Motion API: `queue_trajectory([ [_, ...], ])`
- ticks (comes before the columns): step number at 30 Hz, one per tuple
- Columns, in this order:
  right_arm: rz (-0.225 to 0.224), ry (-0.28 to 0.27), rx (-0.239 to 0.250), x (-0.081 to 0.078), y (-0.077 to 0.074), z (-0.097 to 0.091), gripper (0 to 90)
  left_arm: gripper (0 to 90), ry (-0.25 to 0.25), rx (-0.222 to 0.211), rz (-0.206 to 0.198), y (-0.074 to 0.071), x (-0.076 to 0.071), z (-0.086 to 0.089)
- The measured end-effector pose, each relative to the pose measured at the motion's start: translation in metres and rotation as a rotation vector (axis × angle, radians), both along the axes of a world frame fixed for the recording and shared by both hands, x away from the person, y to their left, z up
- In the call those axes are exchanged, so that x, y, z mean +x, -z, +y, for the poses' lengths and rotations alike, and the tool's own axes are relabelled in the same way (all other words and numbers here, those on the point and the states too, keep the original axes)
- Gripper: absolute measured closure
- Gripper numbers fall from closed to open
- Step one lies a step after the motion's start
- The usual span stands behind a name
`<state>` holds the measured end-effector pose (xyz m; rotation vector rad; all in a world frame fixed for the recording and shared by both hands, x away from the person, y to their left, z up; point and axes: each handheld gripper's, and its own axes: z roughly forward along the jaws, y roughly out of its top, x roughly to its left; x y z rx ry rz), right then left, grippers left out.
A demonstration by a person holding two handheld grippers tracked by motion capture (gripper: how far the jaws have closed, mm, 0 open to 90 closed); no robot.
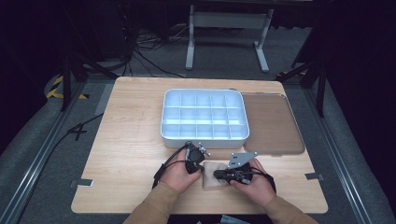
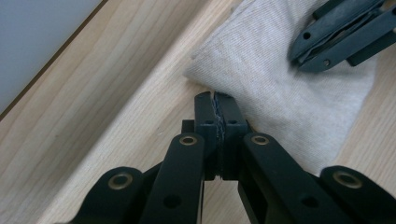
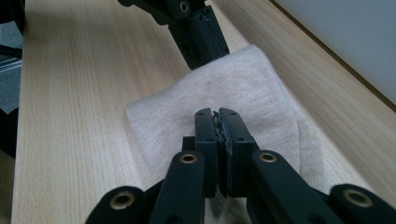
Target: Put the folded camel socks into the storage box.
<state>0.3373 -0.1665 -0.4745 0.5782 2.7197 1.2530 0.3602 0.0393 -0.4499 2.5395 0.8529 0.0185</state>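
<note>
While both claws sit at the folded beige cloth (image 1: 213, 176), I see it lying flat at 6 o'clock on the wooden surface (image 1: 126, 140).

From the high view, my left claw (image 1: 201, 167) meets the cloth's 9 o'clock edge and my right claw (image 1: 219, 174) rests over its middle, coming in from 3 o'clock. Looking along the left claw (image 2: 216, 103), its jaws are pressed together at the cloth's (image 2: 285, 88) edge; whether fabric is pinched between them I cannot tell. The right claw (image 3: 217, 117) is likewise clenched, tips down on the cloth (image 3: 224, 98); a grasp I cannot confirm. At 12 o'clock stands a white divided organizer box (image 1: 204, 115), and just beside it at 3 o'clock lies its smoky translucent lid (image 1: 272, 123).
</note>
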Motion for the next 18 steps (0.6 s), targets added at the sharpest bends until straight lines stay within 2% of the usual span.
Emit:
queue_trajectory([
  [6, -0.004, -0.001, 0.004, 0.000, 0.000, -0.002, 87.1, 89.0, 0.022, -0.013, -0.018, -0.005, -0.003, -0.006],
  [11, -0.003, -0.002, 0.011, 0.000, 0.001, -0.004, 87.1, 88.5, 0.040, -0.047, -0.017, -0.009, -0.005, -0.010],
  [16, -0.007, 0.000, 0.016, 0.000, 0.002, -0.004, 87.1, 87.9, 0.061, -0.039, -0.021, -0.015, -0.009, -0.018],
  [18, -0.007, -0.002, 0.019, 0.000, 0.002, -0.004, 87.0, 87.9, 0.061, -0.048, -0.034, -0.015, -0.010, -0.019],
])
